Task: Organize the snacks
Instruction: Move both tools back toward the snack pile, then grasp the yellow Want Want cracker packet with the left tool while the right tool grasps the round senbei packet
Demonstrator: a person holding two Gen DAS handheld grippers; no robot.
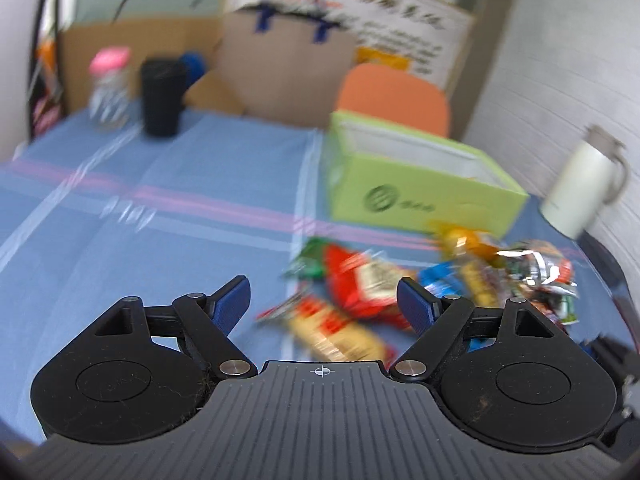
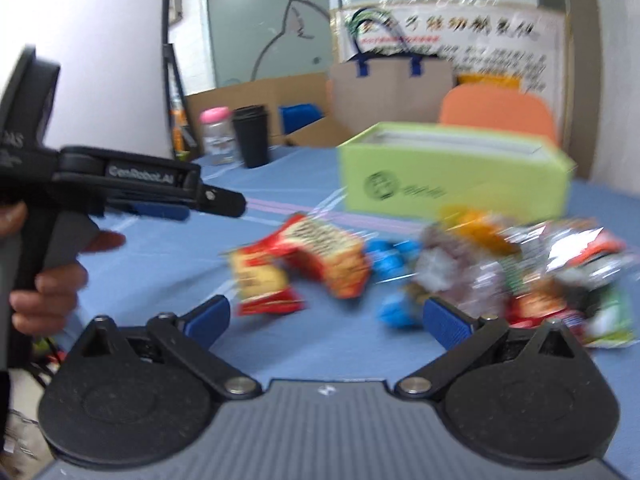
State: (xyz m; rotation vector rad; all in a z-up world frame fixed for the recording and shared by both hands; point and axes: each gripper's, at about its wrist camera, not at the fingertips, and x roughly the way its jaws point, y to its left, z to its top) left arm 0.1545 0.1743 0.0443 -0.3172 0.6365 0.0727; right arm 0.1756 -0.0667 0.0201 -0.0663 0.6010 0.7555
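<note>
Both views are smeared by blur, so print on the wrappers cannot be read. In the left wrist view the left gripper (image 1: 324, 304) fills the lower half of the frame, its blue-padded jaws standing apart with nothing between them, over a blue cloth-covered tabletop (image 1: 180, 240) with pink and white stripes. A loose heap of crinkly snack packets (image 1: 472, 276), red, yellow, blue and silver, lies on the cloth at lower right of that frame, just beyond the right-hand pad. Behind the heap, at centre right, stands an open lime-green cardboard box (image 1: 424, 196), and a white lidded mug (image 1: 580, 188) sits at the right edge. A black paper cup (image 1: 162, 96) and a clear jar with a pink lid (image 1: 108, 88) stand at upper left. In the right wrist view the right gripper (image 2: 326, 320) has its jaws wide apart and empty, with the packets spread from centre to right edge.
</note>
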